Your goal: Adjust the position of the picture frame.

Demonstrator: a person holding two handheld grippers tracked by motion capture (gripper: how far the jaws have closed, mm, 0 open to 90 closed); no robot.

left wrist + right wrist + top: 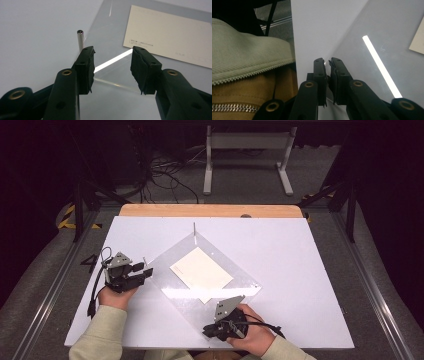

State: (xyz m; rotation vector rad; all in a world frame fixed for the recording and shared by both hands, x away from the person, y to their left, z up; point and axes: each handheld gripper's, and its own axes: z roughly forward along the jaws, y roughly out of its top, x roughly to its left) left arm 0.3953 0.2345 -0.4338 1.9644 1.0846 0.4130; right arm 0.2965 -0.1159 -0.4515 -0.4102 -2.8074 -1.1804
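Observation:
A clear plastic sheet [241, 282] lies cornerwise on the white table [280, 250], with a cream card [201, 268] at its middle. My left gripper [147, 269] is at the sheet's left corner, beside a short upright metal pin [80, 40]. Its jaws stand open, with that corner of the sheet [112, 30] between the pads and not pressed. The card [170, 35] lies just beyond. My right gripper [206, 331] is at the sheet's near corner, jaws shut on the sheet's edge [367, 37].
A second thin pin [194, 227] stands at the sheet's far corner. A wooden strip [210, 210] runs along the table's far edge. The person's pale green jacket [244, 55] is close to the right gripper. Cables and a white frame are on the floor beyond.

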